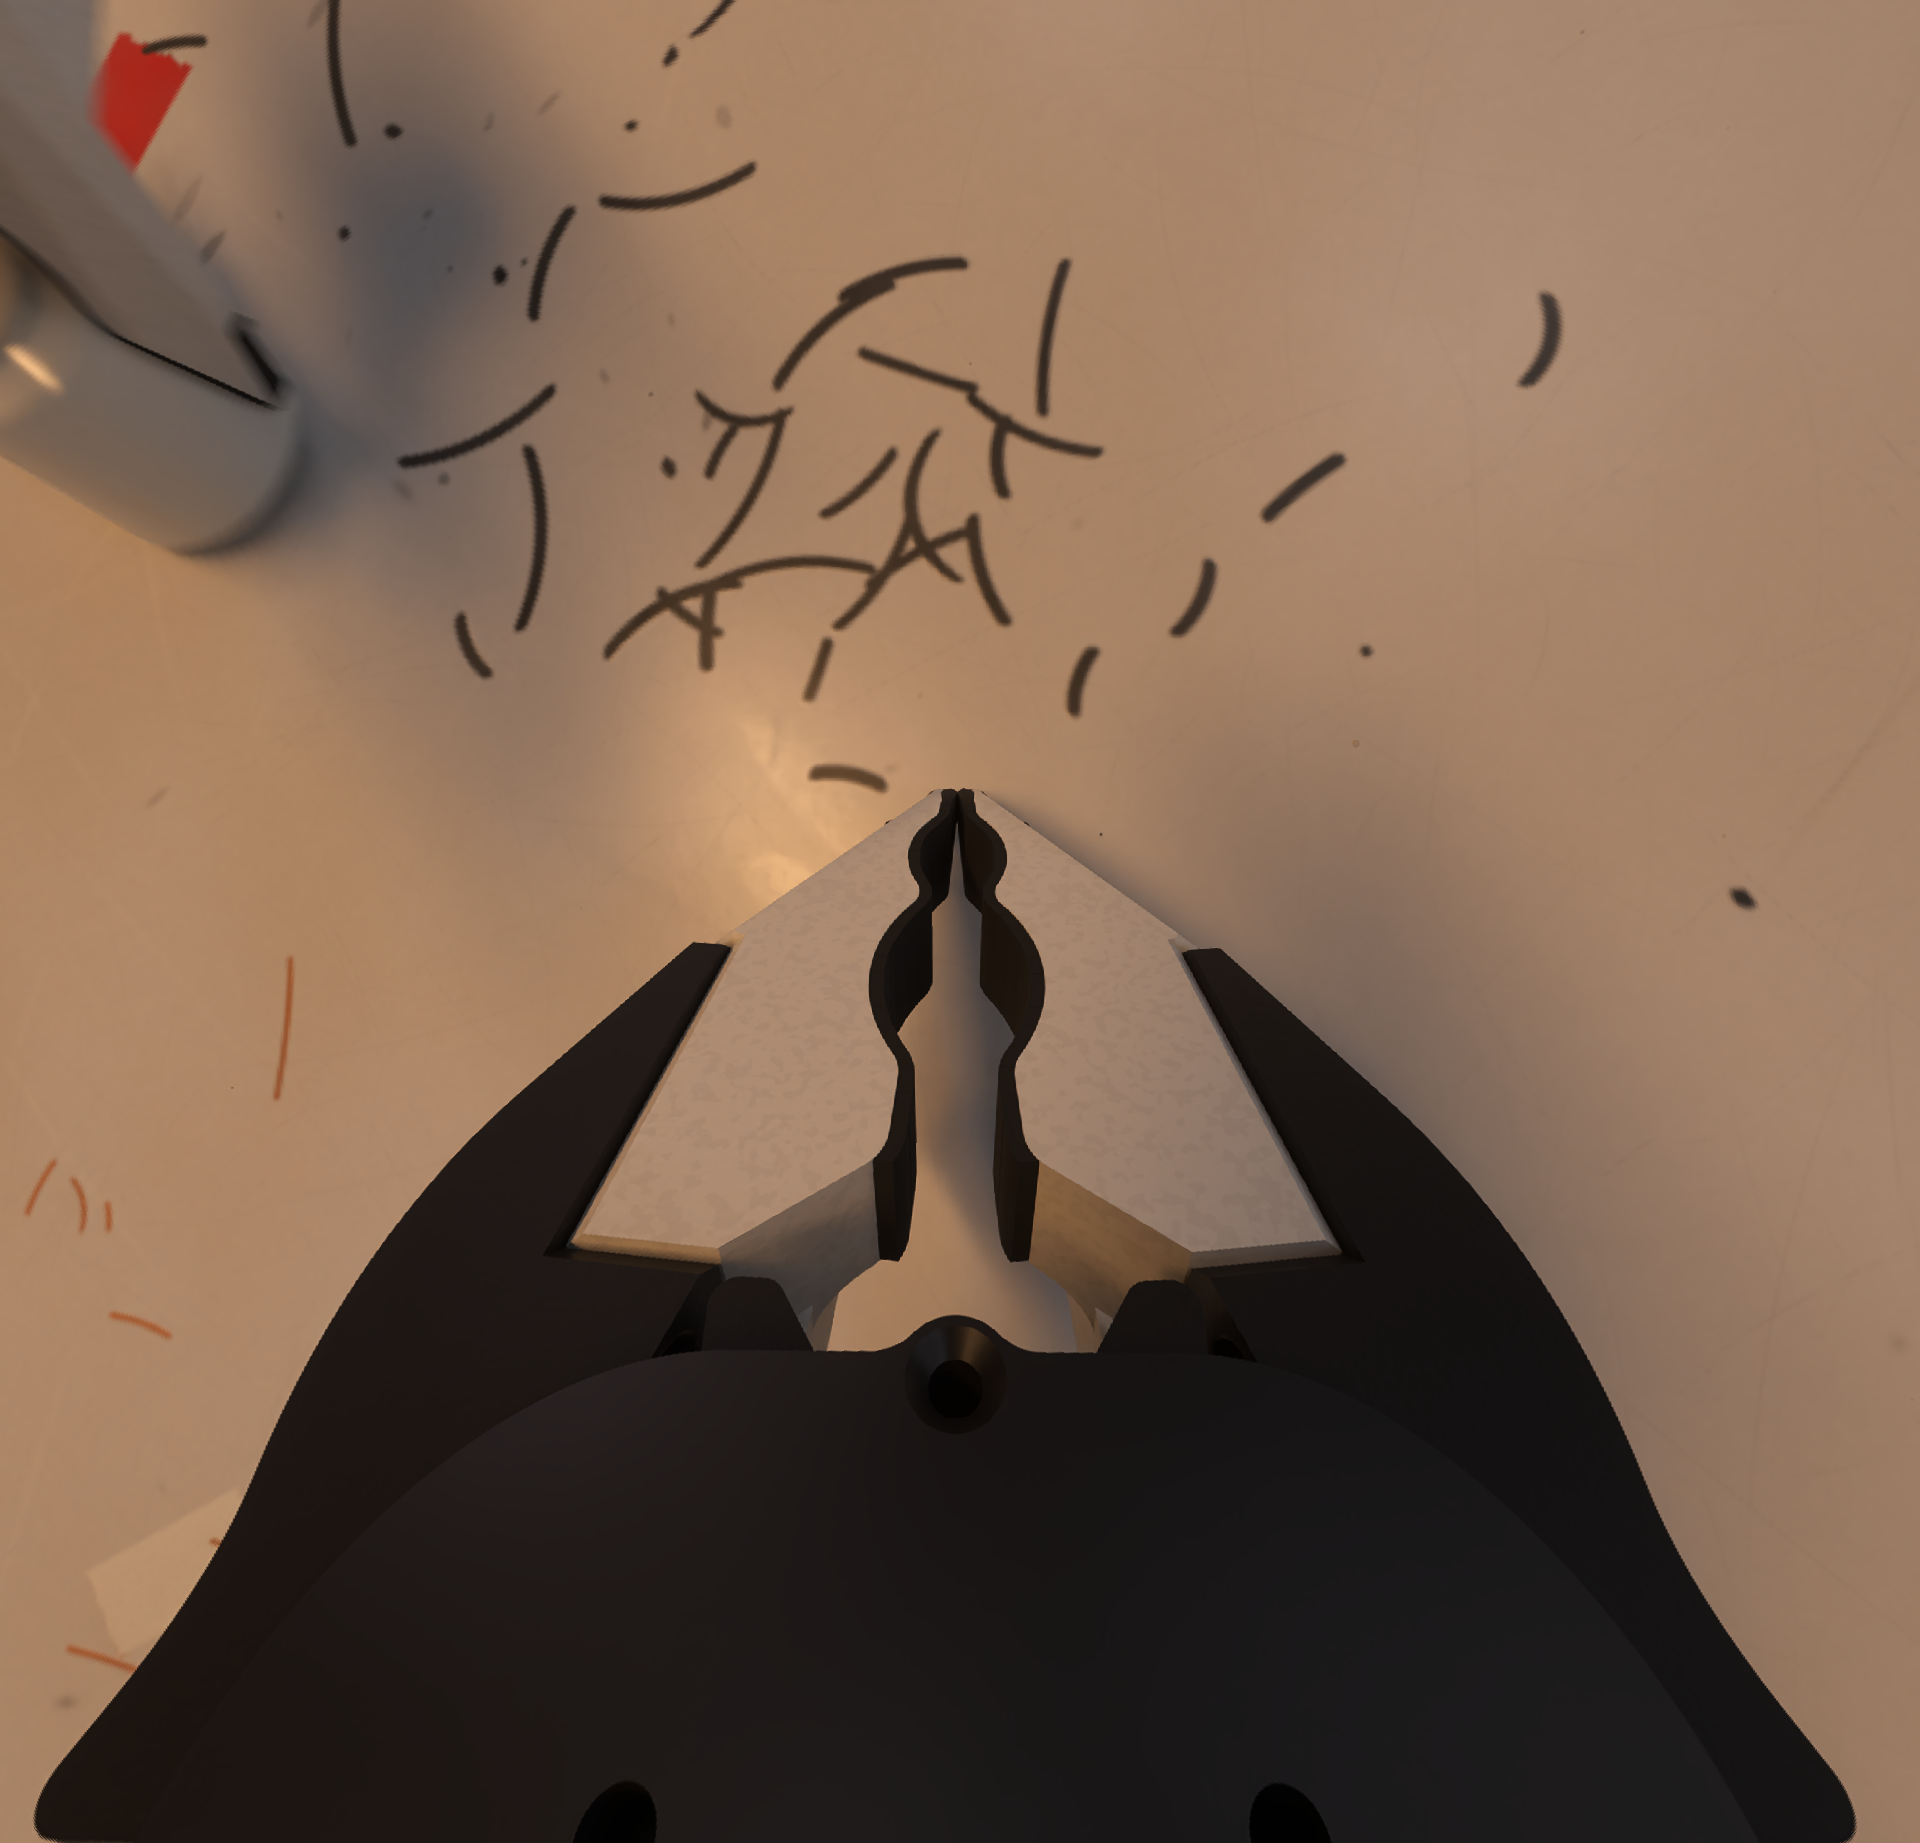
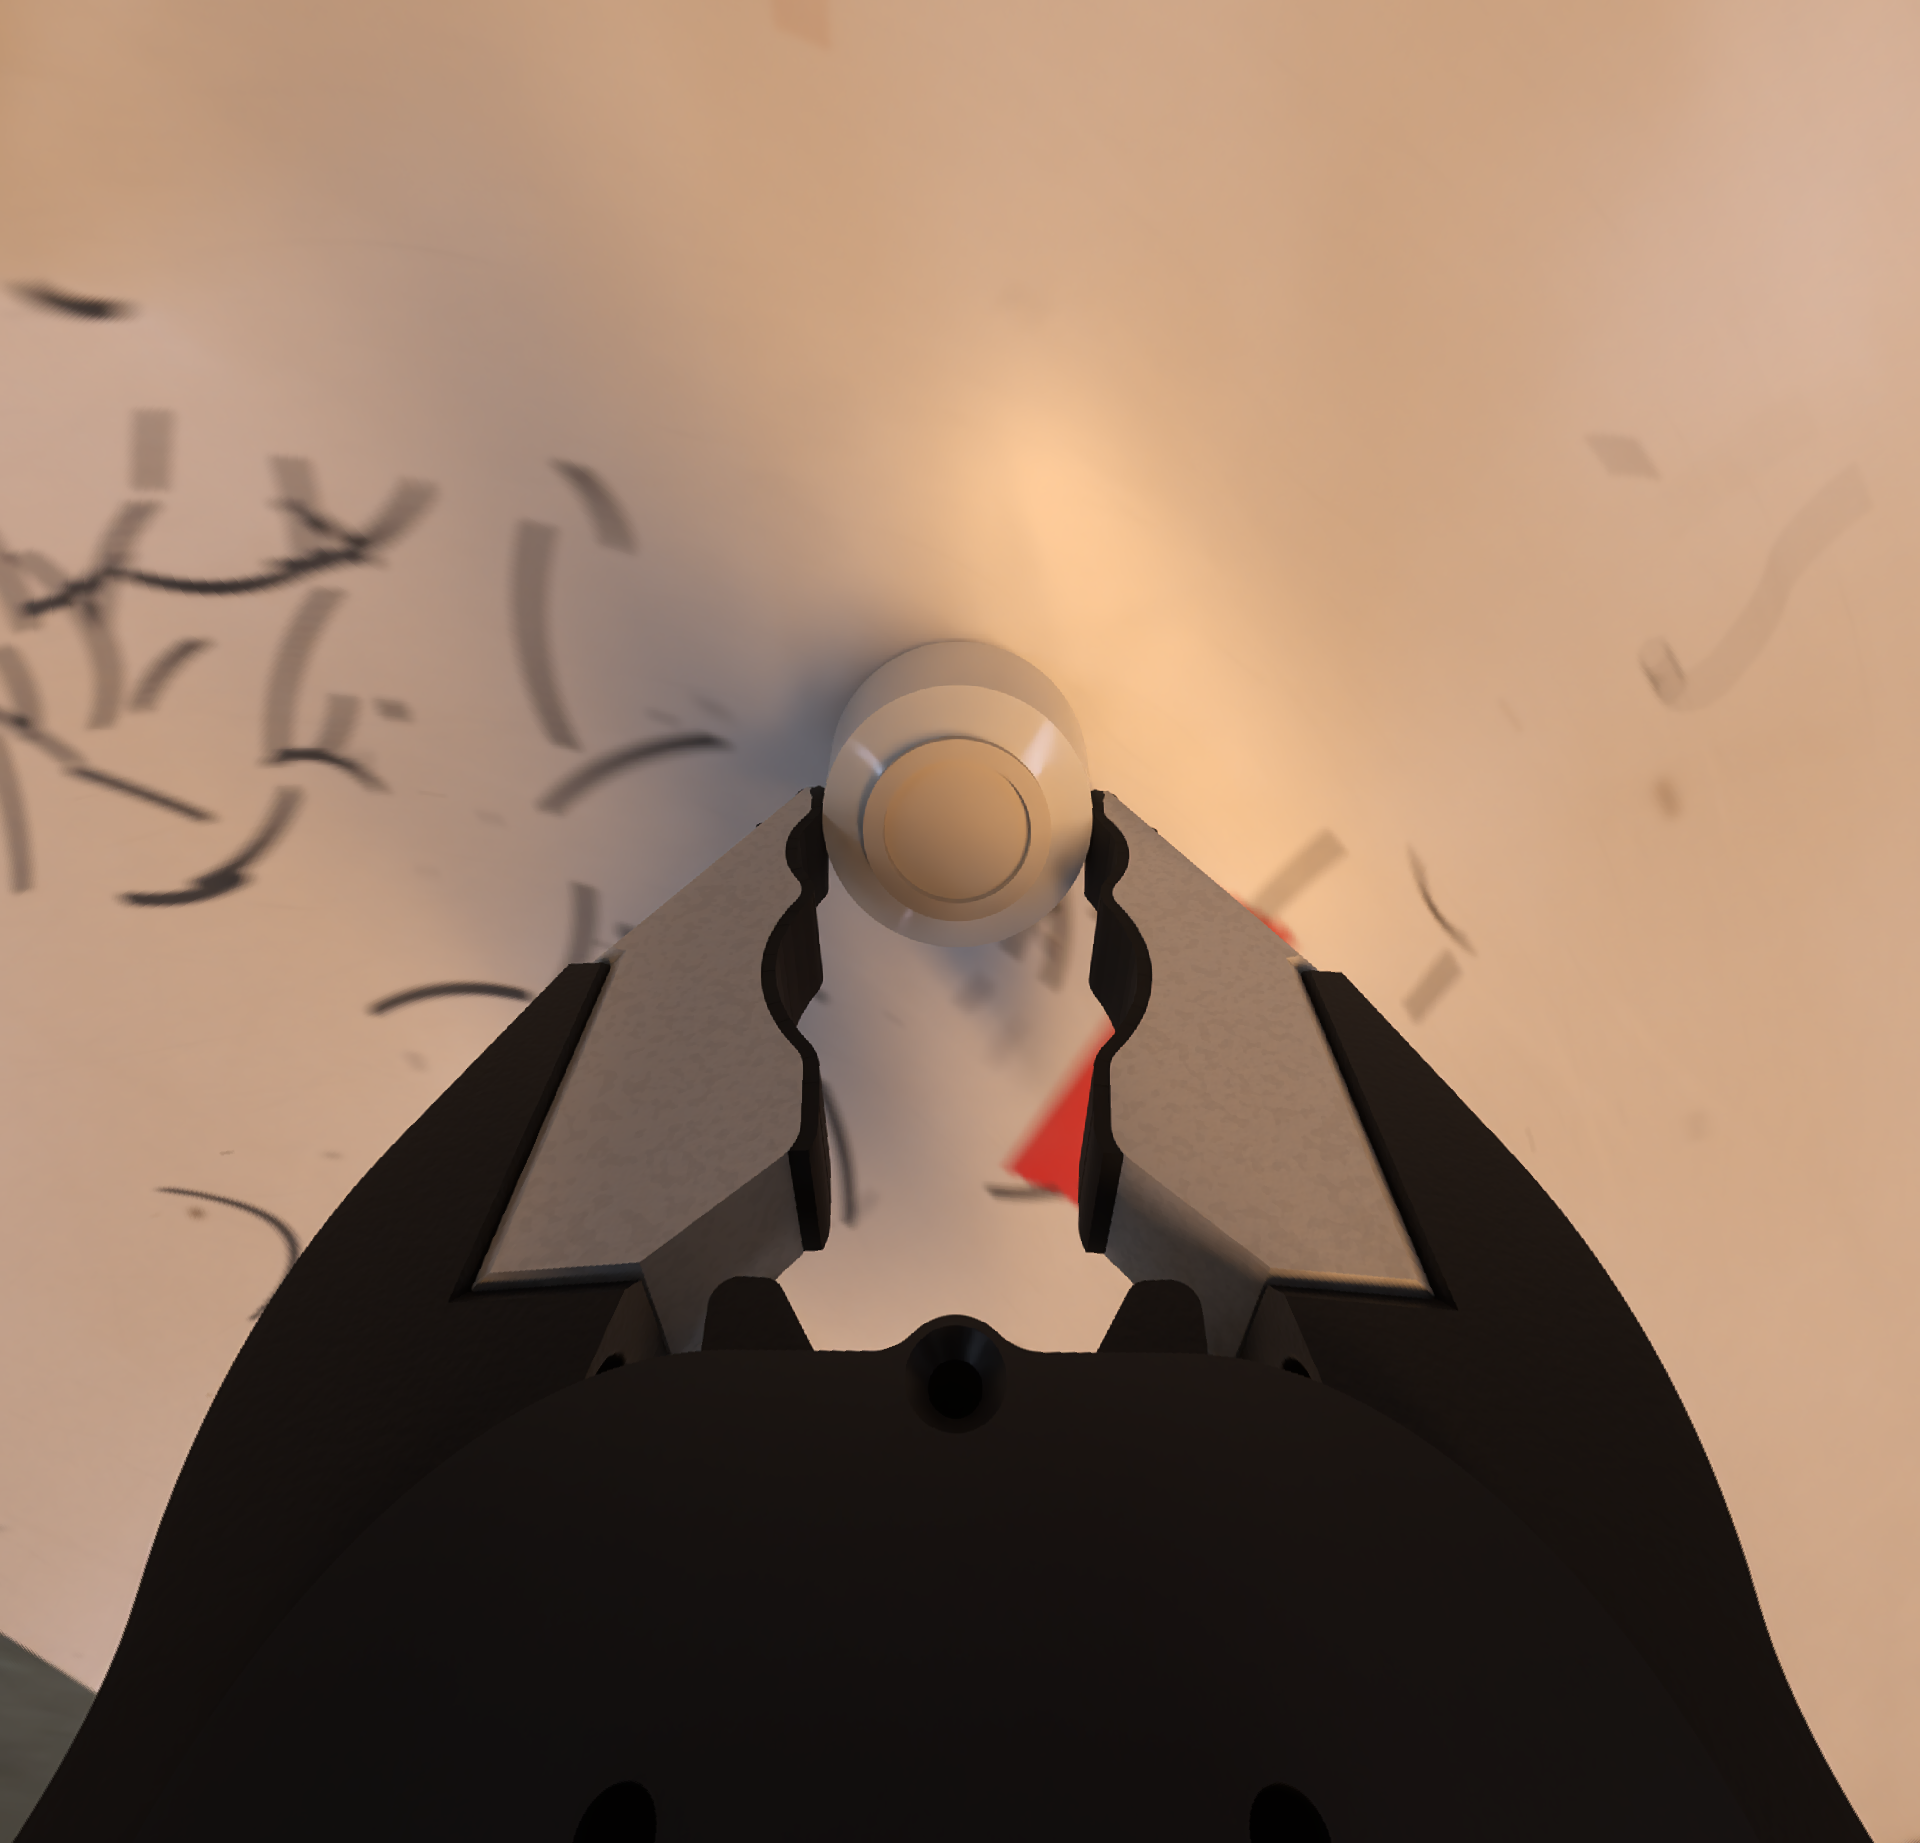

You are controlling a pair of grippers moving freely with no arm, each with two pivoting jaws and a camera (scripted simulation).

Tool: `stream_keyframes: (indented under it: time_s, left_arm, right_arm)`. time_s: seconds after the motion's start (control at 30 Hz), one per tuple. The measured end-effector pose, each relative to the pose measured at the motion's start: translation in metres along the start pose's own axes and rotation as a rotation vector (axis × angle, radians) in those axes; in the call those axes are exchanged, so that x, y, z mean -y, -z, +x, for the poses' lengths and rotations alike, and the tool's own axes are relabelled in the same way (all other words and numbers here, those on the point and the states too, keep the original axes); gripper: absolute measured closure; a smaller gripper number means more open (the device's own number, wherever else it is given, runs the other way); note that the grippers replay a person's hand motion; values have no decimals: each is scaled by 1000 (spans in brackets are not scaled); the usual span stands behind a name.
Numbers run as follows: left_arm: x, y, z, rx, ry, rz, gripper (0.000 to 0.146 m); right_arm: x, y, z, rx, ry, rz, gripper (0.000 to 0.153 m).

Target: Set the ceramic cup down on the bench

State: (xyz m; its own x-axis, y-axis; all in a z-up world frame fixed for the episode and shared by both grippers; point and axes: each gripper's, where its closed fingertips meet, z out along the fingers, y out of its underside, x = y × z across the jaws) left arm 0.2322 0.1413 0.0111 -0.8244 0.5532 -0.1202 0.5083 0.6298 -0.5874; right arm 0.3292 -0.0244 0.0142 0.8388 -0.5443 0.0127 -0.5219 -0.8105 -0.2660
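The ceramic cup (image 2: 954,837) is white and round, seen end-on with its ringed end towards the camera. My right gripper (image 2: 956,806) is shut on it, one fingertip pressed to each side. Its shadow falls on the tan bench (image 2: 1351,339) to the left. In the left wrist view the cup (image 1: 156,453) shows at the far left as a pale cylinder, with a grey finger (image 1: 114,224) of the right gripper over it. I cannot tell whether the cup touches the bench. My left gripper (image 1: 956,796) is shut and empty above the bench (image 1: 1455,183).
Black curved marks (image 1: 883,505) are scattered over the bench. A red patch (image 1: 140,94) lies on the bench by the cup and also shows in the right wrist view (image 2: 1060,1128). Thin orange marks (image 1: 283,1024) and a pale scrap (image 1: 156,1575) lie at lower left.
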Motion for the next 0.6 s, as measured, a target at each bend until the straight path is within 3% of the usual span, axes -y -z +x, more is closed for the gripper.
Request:
stream_keyframes:
  time_s: [0.1,0.13,0.27,0.3,0.43,0.53,0.6]
  left_arm:
    - [-1,1,1,4,-8,-11,146]
    - [-1,1,1,2,-9,-15,146]
    - [-1,1,2,-36,13,-3,146]
    - [-1,1,2,-30,8,-6,146]
    - [-2,2,3,-23,1,-26,146]
    - [-1,2,4,-45,17,-15,146]
    - [-1,1,4,-39,11,-19,146]
  right_arm:
    - [-28,5,68,-66,-263,-26,103]
    - [-21,3,72,-70,-272,-20,103]
    - [22,-7,-6,-13,75,-27,103]
    - [19,-6,-8,-10,85,-37,103]
    - [7,-5,57,-54,-182,-29,103]
    - [43,-14,3,-4,23,9,103]
    - [42,-13,-30,18,142,-24,103]
